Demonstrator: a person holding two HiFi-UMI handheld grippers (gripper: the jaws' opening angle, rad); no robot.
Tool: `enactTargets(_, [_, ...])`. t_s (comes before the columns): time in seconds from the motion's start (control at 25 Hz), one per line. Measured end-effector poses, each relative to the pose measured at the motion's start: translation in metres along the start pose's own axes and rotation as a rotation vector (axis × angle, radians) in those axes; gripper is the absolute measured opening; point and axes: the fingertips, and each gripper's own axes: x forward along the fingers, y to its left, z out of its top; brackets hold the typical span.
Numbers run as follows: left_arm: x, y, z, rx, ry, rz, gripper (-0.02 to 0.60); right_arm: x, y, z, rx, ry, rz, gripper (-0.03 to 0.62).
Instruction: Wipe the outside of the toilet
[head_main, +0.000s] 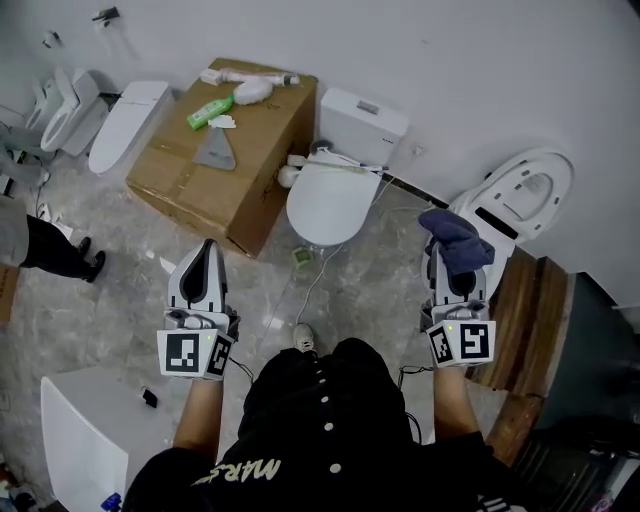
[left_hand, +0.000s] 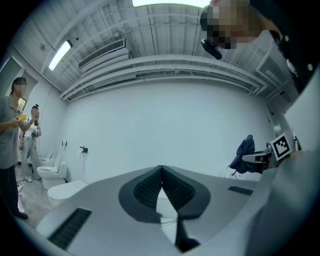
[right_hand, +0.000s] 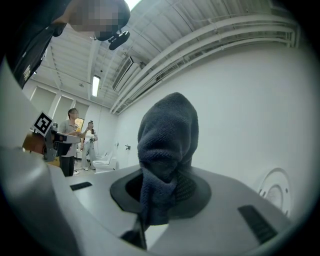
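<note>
The person stands and holds both forearms forward, one on each side of the body, with the grippers pointing away toward the wall (head_main: 480, 60).

The left gripper (head_main: 208, 250) is held out over the floor (head_main: 110, 290). Its jaws are together at the tips, and nothing is between them. The left gripper view looks across the room at the wall, so this gripper is about level and not pointing down.

The right gripper (head_main: 455, 268) is held in the same way. Its jaws are clamped on a dark blue cloth (head_main: 455, 240). In the right gripper view the cloth (right_hand: 167, 145) stands up out of the jaws in a bunch and covers the tips.

The toilet (head_main: 332, 200) stands ahead of the person against the wall, between the lines of the two grippers and well apart from both. Its lid is down. The cloth does not touch it.

To the left of the toilet is a box (head_main: 240, 190) with a green bottle (head_main: 210, 112) lying on top.
</note>
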Motion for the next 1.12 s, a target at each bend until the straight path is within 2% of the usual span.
enactTargets(0.28, [0.008, -0.014, 0.014, 0.029, -0.036, 0.017, 0.009, 0.010, -0.010, 0.014, 0.009, -0.054, 0.021, 0.069])
enactTargets(0.76, [0.010, -0.010, 0.018, 0.033, -0.069, 0.125, 0.009, 0.021, -0.050, 0.020, -0.016, -0.088, 0.025, 0.067])
enactTargets(1.12, [0.023, -0.023, 0.016, 0.041, -0.062, 0.114, 0.009, 0.033, -0.055, 0.013, -0.003, -0.073, 0.043, 0.067])
